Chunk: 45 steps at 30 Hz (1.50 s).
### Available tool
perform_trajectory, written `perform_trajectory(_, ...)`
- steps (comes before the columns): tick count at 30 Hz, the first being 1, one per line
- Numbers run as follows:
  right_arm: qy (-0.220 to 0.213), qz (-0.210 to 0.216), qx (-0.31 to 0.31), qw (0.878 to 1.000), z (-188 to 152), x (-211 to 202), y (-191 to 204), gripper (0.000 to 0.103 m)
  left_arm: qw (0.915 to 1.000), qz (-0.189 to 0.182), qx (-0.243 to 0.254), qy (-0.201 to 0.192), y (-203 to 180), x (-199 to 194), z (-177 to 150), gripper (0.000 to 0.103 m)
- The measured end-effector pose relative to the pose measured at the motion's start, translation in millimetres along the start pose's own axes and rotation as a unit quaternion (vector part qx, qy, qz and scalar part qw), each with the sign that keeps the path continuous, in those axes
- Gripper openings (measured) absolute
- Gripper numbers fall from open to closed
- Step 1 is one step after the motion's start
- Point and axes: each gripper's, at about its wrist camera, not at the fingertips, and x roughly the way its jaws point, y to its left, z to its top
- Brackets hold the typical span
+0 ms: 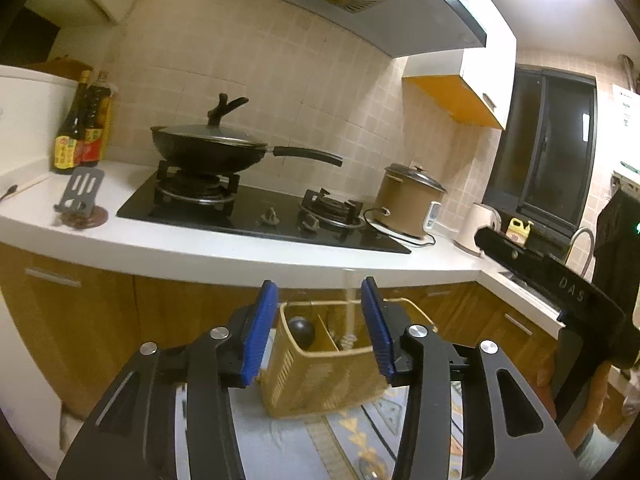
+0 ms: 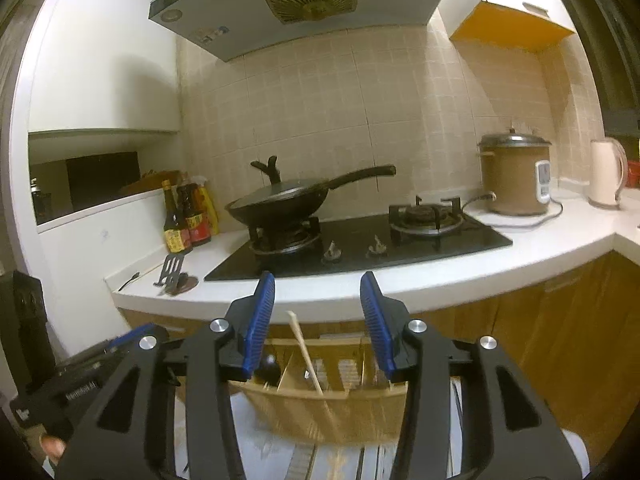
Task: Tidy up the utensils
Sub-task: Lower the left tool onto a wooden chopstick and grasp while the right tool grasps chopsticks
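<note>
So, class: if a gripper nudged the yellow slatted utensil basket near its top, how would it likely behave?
The utensil basket looks like thin slatted plastic, so probably light and apt to slide. It stands tall and narrow, so a high push may tip it. The wooden stick leaning inside would likely shift.

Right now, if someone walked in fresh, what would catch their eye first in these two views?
Probably the two open blue-padded grippers, left and right, framing a woven tan plastic utensil basket low in front. Behind it, a lidded black wok sits on the left burner of the black glass stove, with a brown rice cooker on the white counter to the right.
</note>
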Motion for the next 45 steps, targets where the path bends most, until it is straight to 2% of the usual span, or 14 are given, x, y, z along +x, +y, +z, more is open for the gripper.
perform_trajectory(4,0.047,-0.007,0.009,0.999,-13.6,-17.8,-4.0,0.045,0.9997,-0.004,-0.013,0.02,-0.6,-19.5,-5.8,0.046)
perform_trajectory(8,0.117,-0.009,0.021,0.993,-38.4,-22.5,-10.1,0.047,0.9981,0.005,-0.026,0.055,2.2,-32.4,-21.4,0.046)
perform_trajectory(13,0.218,-0.035,0.035,0.975,-83.7,-18.4,-27.1,0.047,0.9929,0.04,-0.037,0.106,11.4,-39.8,-50.5,0.046)
perform_trajectory(16,0.27,-0.042,0.066,0.96,-111.3,-14.7,-48.4,0.047,0.9867,0.066,-0.048,0.141,21.0,-39.9,-69.4,0.046)
perform_trajectory(19,0.313,-0.044,0.1,0.943,-138.3,-10.8,-68.8,0.047,0.9749,0.095,-0.059,0.193,33.2,-35.3,-95.4,0.046)
perform_trajectory(21,0.341,-0.042,0.117,0.932,-156.4,-7.8,-78.9,0.047,0.966,0.101,-0.07,0.227,41.9,-30.2,-110.7,0.046)
perform_trajectory(25,0.365,-0.044,0.115,0.923,-174.1,-5.2,-79.2,0.047,0.9502,0.107,-0.09,0.279,55.3,-22.5,-133.1,0.046)
perform_trajectory(31,0.386,-0.056,0.089,0.917,-192.2,1.7,-65.6,0.047,0.9328,0.107,-0.106,0.328,57.5,-12.5,-156.5,0.044)
perform_trajectory(34,0.394,-0.068,0.071,0.914,-199.2,5.6,-61.5,0.037,0.9271,0.115,-0.103,0.342,57.2,-6.4,-163.8,0.041)
perform_trajectory(39,0.396,-0.087,0.041,0.913,-198.9,8.7,-53.9,0.035,0.923,0.148,-0.06,0.35,44.7,4.3,-165.6,0.039)
perform_trajectory(43,0.399,-0.096,0.02,0.912,-199.6,11.7,-46.9,0.032,0.9164,0.182,-0.007,0.357,30.4,10.7,-168.0,0.029)
perform_trajectory(45,0.399,-0.103,0.006,0.911,-199.9,13.1,-43.0,0.028,0.9131,0.194,0.019,0.358,22.7,12.3,-170.2,0.024)
